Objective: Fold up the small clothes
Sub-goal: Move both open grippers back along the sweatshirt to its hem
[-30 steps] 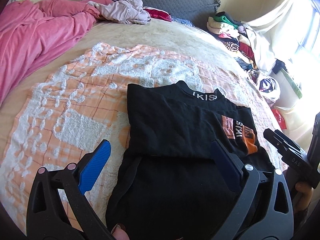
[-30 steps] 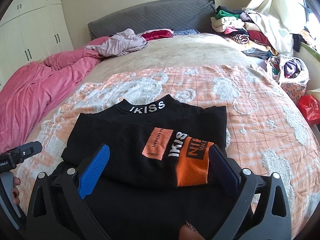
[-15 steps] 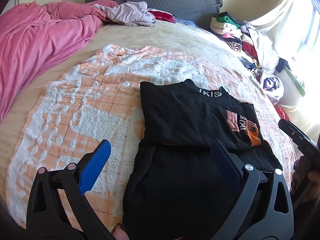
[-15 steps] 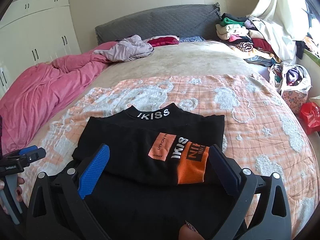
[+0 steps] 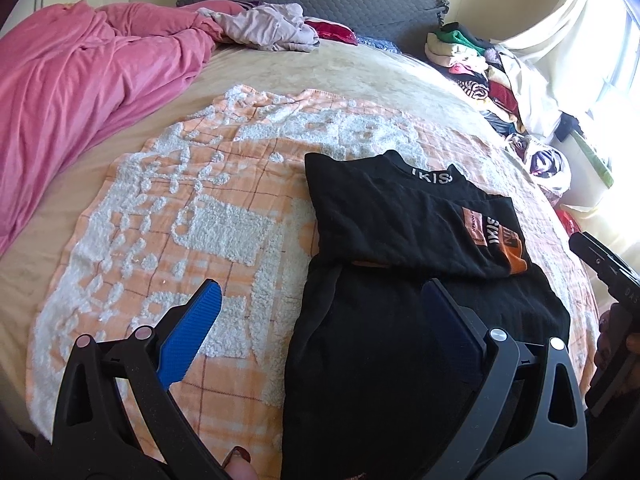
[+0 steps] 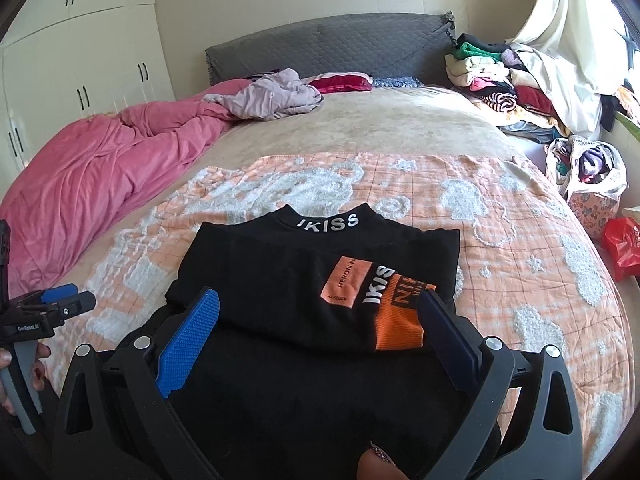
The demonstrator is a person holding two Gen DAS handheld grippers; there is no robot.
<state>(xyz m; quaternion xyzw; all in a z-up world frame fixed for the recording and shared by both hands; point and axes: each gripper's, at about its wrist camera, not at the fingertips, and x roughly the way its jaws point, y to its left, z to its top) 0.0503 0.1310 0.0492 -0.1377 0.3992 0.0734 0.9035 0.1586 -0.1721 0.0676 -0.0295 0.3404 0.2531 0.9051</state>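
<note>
Shirt (image 6: pixel 320 300), black and part folded on the orange blanket (image 6: pixel 520 208), runs lengthwise away from both empty, spread grippers, hem nearest under the right gripper (image 6: pixel 318 326), left gripper (image 5: pixel 320 312) straddling its left edge, collar farthest.

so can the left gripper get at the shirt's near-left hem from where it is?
Probably yes. The left gripper is open and empty above the black shirt, with its left edge between the fingers. Nothing lies on that edge; only the orange blanket is beside it.
</note>
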